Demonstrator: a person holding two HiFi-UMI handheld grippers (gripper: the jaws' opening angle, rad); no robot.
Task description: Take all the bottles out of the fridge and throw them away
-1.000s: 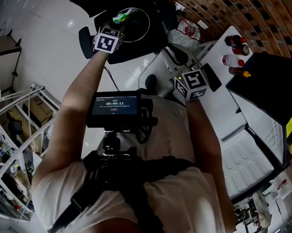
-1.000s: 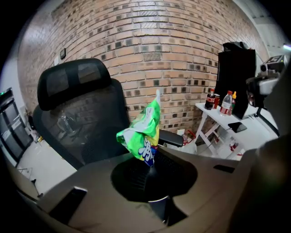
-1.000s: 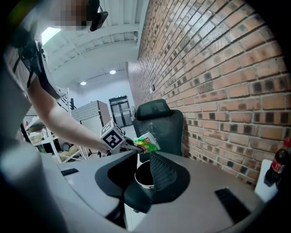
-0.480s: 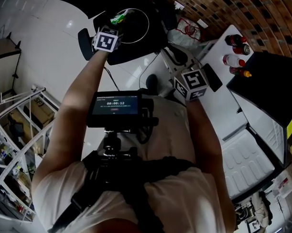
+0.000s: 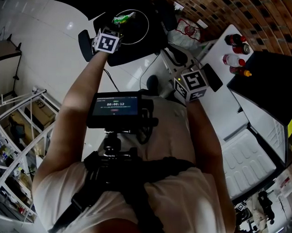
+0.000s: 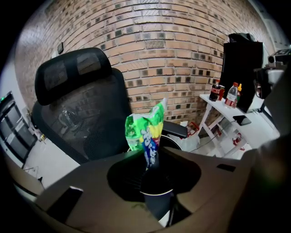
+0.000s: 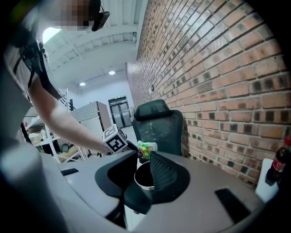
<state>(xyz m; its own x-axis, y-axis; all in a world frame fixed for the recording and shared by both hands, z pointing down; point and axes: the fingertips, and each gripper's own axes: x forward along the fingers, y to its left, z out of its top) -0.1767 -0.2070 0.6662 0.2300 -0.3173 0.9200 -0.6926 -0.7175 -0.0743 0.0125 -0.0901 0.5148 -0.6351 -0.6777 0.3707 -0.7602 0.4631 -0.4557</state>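
Note:
A crumpled green bottle (image 6: 146,134) stands up between the jaws of my left gripper (image 6: 154,170), right over the round black bin (image 6: 157,201). Those jaws are opening and the bottle's lower end is still between them. In the head view the left gripper (image 5: 116,27) reaches out to the bin's white rim (image 5: 147,25), with the green bottle (image 5: 123,17) over it. My right gripper (image 5: 165,52) hangs open and empty nearer my body. In the right gripper view its black fingers (image 7: 163,172) frame the bin (image 7: 143,179). Three more bottles (image 5: 235,55) stand on a white stand beside the black fridge (image 5: 270,89).
A black office chair (image 6: 84,109) stands directly behind the bin against the brick wall. The white stand (image 6: 218,107) with bottles and the black fridge (image 6: 242,63) are to the right. White wire racks (image 5: 16,128) fill the left of the floor.
The green bottle has shifted slightly further out over the bin's ring. The left arm has edged a little; the right gripper has stayed in place.

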